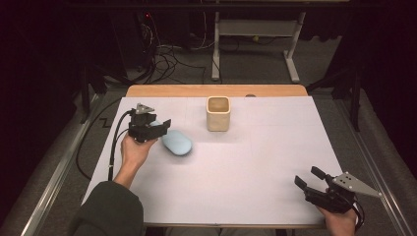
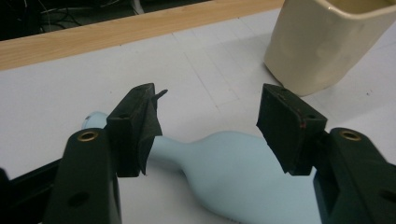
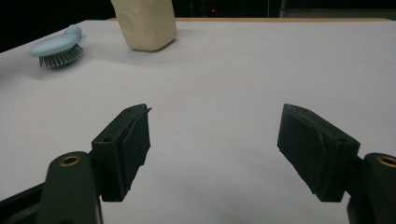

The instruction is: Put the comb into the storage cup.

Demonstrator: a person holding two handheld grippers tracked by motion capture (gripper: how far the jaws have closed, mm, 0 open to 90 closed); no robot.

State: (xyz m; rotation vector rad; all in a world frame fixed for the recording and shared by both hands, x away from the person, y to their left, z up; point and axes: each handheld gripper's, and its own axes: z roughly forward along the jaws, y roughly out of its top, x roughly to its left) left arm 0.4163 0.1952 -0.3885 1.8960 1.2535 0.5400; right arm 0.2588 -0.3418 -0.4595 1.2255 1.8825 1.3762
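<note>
1. The left gripper (image 2: 208, 128) hangs over the pale blue brush (image 2: 229, 172), jaws spread wide on either side of its neck, apparently not touching it.
2. The brush lies flat on the white table (image 1: 246, 167), just left of the cream cup (image 1: 218, 113).
3. The right gripper (image 3: 215, 149) sits at the near right corner, jaws apart, holding nothing.

— Where's the left gripper (image 1: 158, 126)?
— Far left, hand beneath it, jaws pointing right and standing wide.
— And the right gripper (image 1: 308, 178)?
— Near right corner, low, jaws parted, aimed toward the far left.
</note>
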